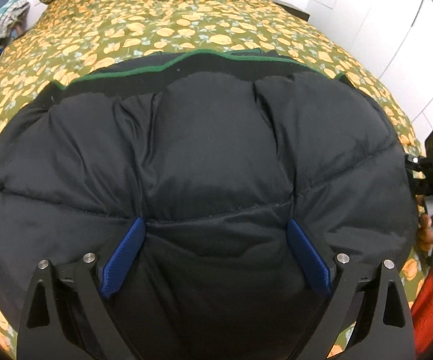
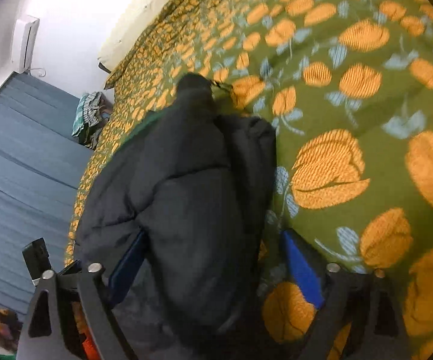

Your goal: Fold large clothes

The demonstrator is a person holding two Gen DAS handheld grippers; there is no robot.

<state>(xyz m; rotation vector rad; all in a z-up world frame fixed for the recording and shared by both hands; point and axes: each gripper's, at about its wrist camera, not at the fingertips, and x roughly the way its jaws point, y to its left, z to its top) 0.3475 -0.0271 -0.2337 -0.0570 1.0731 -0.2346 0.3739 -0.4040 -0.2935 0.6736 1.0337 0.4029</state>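
Note:
A black puffer jacket (image 1: 204, 150) lies folded on the green bedspread with orange flowers (image 1: 144, 27), its green-trimmed edge on the far side. My left gripper (image 1: 219, 225) points down into the jacket's near part. Its blue pads (image 1: 126, 255) stand wide apart and open, with puffy fabric bulging up between them. In the right wrist view the jacket (image 2: 186, 186) runs away as a long dark bundle. My right gripper (image 2: 213, 240) is open over its near right edge, the left pad against the jacket and the right pad over bare bedspread (image 2: 351, 105).
A person's hand (image 1: 428, 231) holds the other gripper's handle at the right edge of the left wrist view, above something red (image 1: 429, 309). A pile of clothes (image 1: 3, 27) sits beyond the bed's left side. White cupboard doors (image 1: 381, 15) stand at right, and a blue curtain (image 2: 21, 165) hangs behind the bed.

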